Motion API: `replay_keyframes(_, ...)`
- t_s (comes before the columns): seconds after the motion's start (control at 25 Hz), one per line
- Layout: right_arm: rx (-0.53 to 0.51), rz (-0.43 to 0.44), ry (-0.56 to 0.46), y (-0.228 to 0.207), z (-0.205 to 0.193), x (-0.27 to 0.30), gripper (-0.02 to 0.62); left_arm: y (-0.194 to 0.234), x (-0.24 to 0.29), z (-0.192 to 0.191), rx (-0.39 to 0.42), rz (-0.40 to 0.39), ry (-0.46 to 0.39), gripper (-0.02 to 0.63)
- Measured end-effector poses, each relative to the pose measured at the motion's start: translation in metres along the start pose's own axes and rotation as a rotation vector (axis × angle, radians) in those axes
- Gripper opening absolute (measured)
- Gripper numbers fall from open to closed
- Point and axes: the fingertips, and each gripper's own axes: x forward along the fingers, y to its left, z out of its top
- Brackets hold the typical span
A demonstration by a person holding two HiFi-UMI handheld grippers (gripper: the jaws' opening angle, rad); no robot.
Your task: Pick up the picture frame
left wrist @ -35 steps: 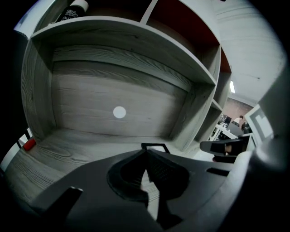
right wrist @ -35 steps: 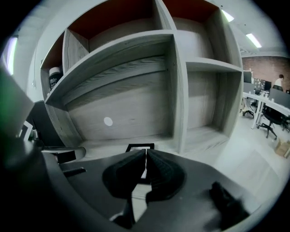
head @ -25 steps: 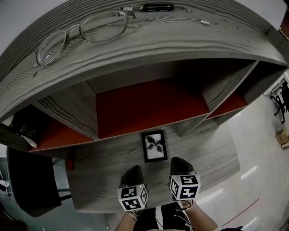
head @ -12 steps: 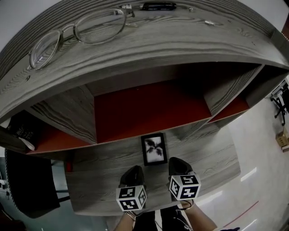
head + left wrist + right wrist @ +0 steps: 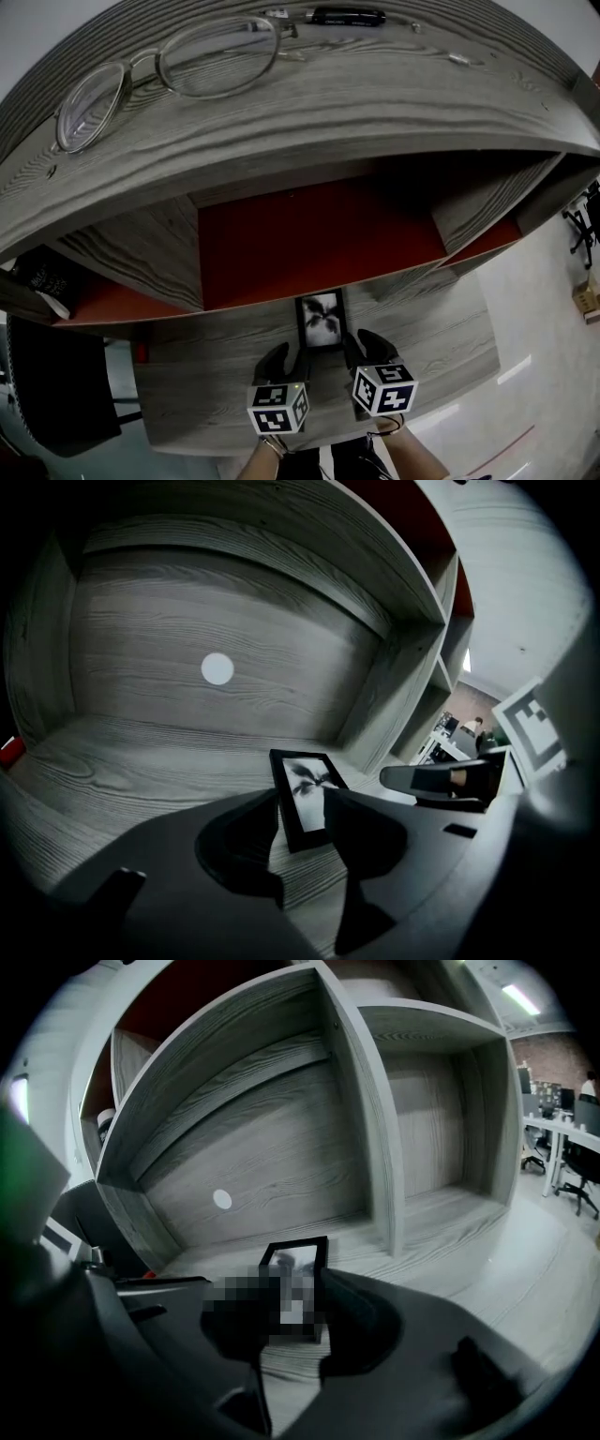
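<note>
Where the earlier head view shows both grippers short of the picture frame (image 5: 322, 322) with their fingers pressed together, the present one shows them drawn up to its near end, one on each side. The frame lies flat on the grey wooden desk (image 5: 202, 375), its far end just in front of the red-backed middle compartment of the shelf unit (image 5: 309, 234).

The left gripper (image 5: 281, 356) stands at the frame's near left corner and the right gripper (image 5: 367, 345) at its near right corner. The fingers of both have just been opening and now stand spread.

In the left gripper view the frame (image 5: 305, 794) shows in the gap between the spread fingers of the left gripper (image 5: 302, 808), with no finger pressing on it. The right gripper view gives the same arrangement: the frame (image 5: 298, 1279) sits in the gap of the right gripper (image 5: 291, 1299), unpinched.

Well beyond the frame, a pair of spectacles (image 5: 169, 70) rests on top of the shelf unit.
</note>
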Motion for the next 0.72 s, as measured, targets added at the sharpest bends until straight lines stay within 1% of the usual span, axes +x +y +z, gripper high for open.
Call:
replay_keyframes(0.16, 0.001, 0.004, 0.008, -0.003, -0.001, 0.009, 0.134, 0.0, 0.011, 0.003, 0.003, -0.017, 0.003, 0.188)
replay_keyframes(0.28, 0.004, 0.012, 0.021, -0.004, -0.001, 0.02, 0.15, 0.002, 0.024, 0.003, 0.001, -0.014, 0.015, 0.217)
replay_keyframes(0.48, 0.014, -0.005, 0.05, -0.01, -0.003, 0.037, 0.155, 0.006, 0.041, 0.006, -0.022, 0.0, 0.037, 0.219)
replay_keyframes(0.64, 0.019, -0.001, 0.077, -0.014, -0.005, 0.047, 0.155, 0.011, 0.053, 0.002, -0.024, 0.014, 0.096, 0.221)
replay_keyframes(0.72, 0.017, 0.001, 0.089, -0.015, -0.006, 0.051, 0.155, 0.012, 0.056, 0.0, -0.031, 0.018, 0.111, 0.22)
